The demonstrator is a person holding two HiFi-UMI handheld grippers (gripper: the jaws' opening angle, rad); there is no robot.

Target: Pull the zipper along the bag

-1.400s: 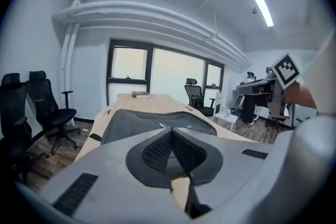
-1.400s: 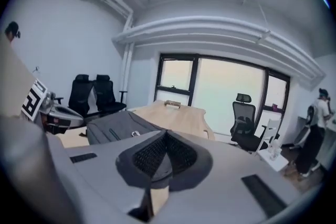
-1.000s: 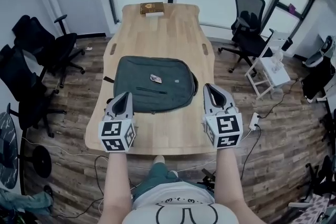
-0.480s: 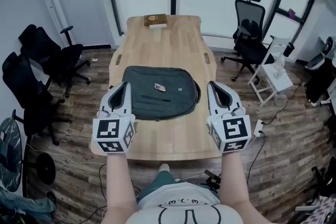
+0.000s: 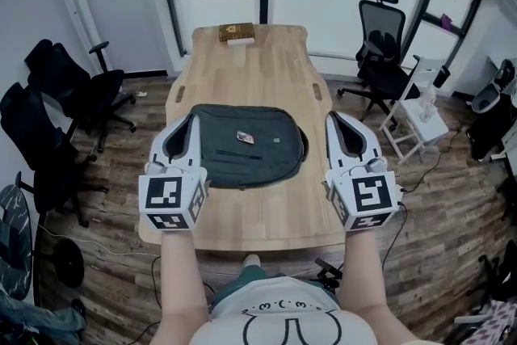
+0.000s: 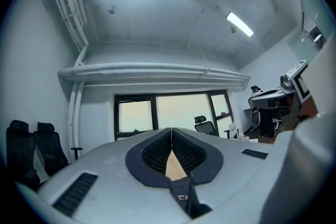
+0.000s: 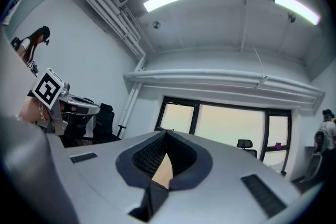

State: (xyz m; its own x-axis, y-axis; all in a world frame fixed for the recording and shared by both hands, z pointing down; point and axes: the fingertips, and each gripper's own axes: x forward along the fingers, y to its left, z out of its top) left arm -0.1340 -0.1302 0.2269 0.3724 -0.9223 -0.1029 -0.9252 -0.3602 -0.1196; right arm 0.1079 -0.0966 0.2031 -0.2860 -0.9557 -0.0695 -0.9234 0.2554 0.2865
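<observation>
A dark grey-green backpack point(image 5: 242, 145) lies flat in the middle of the wooden table point(image 5: 266, 61), with a small patch point(image 5: 245, 137) on its front and a pocket zipper line point(image 5: 239, 152) below it. My left gripper point(image 5: 188, 119) hovers by the bag's left edge, jaws shut and empty. By the bag's right edge my right gripper point(image 5: 333, 117) hangs the same way, shut on nothing. In the left gripper view the left gripper point(image 6: 171, 130) has its pads together, with only a sliver of table behind them. The right gripper point(image 7: 166, 132) looks the same in its own view.
A brown box point(image 5: 236, 32) sits at the table's far end. Black office chairs point(image 5: 69, 89) stand to the left and another chair point(image 5: 380, 44) to the right, near a white side table point(image 5: 420, 113). Windows fill the far wall.
Both grippers have moved forward from the bag's near corners to alongside its left and right edges. They stay shut. The bag has not moved on the table.
</observation>
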